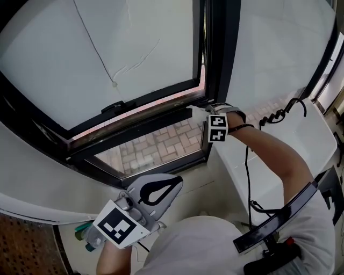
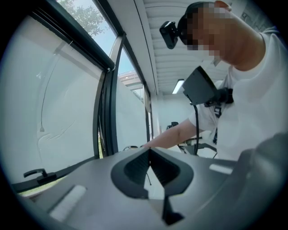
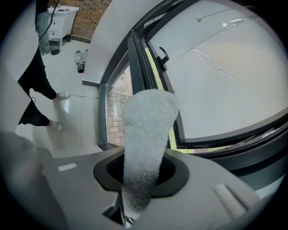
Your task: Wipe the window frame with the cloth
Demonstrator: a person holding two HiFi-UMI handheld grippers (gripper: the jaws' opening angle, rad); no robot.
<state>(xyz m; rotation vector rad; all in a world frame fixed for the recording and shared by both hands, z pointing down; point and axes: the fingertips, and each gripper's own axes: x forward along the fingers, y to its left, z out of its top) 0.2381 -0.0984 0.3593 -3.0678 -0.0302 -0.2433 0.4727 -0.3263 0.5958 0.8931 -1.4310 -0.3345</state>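
There was the dark window frame (image 1: 221, 53) around pale, milky panes, with a black latch handle (image 1: 113, 106) on its lower rail. Through the bottom glass showed herringbone brick paving (image 1: 156, 145) (reddish, in daylight). A white sill (image 1: 231, 174) ran off to the right. Behind lay a glossy white floor (image 3: 74, 121), a brick wall (image 3: 87, 8) and a white cabinet (image 3: 63, 18). Overhead, one strip light (image 2: 179, 85) glowed in the slatted white ceiling (image 2: 180, 49), and treetops (image 2: 85, 15) showed outside.

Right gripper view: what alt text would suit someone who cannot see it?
A white cloth is clamped between the right gripper's jaws, pointing toward a dark window frame. A white pane fills the right side.
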